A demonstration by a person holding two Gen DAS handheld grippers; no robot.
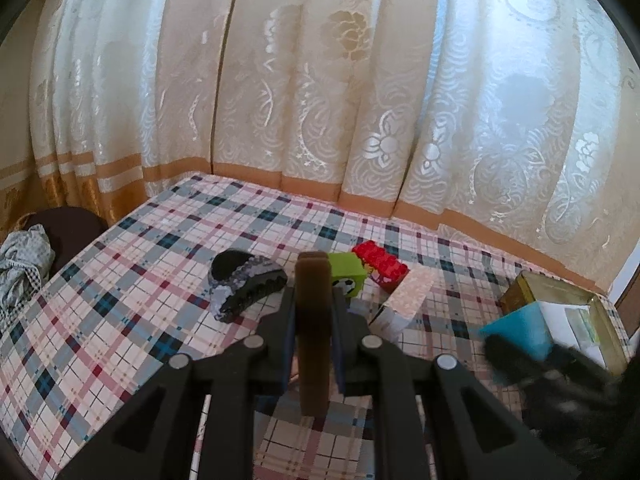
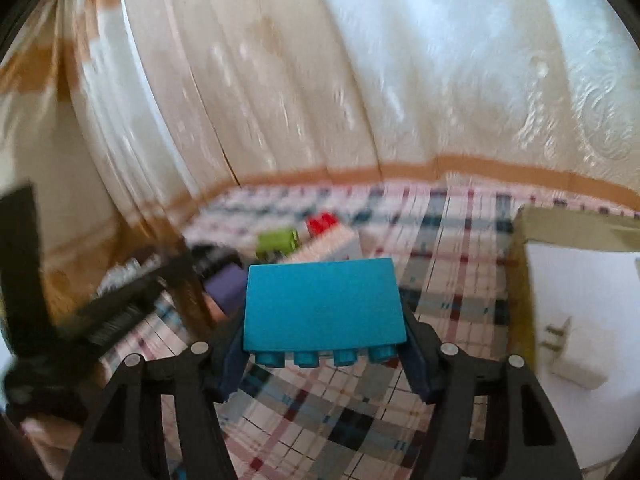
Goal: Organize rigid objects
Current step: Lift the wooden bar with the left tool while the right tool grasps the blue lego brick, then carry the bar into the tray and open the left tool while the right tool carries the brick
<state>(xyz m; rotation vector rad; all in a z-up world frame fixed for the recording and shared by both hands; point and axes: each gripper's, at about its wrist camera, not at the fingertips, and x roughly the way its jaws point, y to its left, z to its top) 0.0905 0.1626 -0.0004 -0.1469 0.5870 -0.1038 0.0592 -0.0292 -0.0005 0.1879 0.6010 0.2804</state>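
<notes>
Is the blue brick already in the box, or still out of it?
Out. The blue brick sits between the right tongs, left of the box.

Motion blur smears the hair clip [image 2: 216, 264] beyond the blue block [image 2: 324, 304].

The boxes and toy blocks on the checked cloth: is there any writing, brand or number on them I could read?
No readable text in either view.
Green block: a football picture, no words.
Patterned carton: print only, no legible letters.
Gold tin: no legible marking; the pale card inside is too blurred to tell.
Blue block and red block: plain.
</notes>
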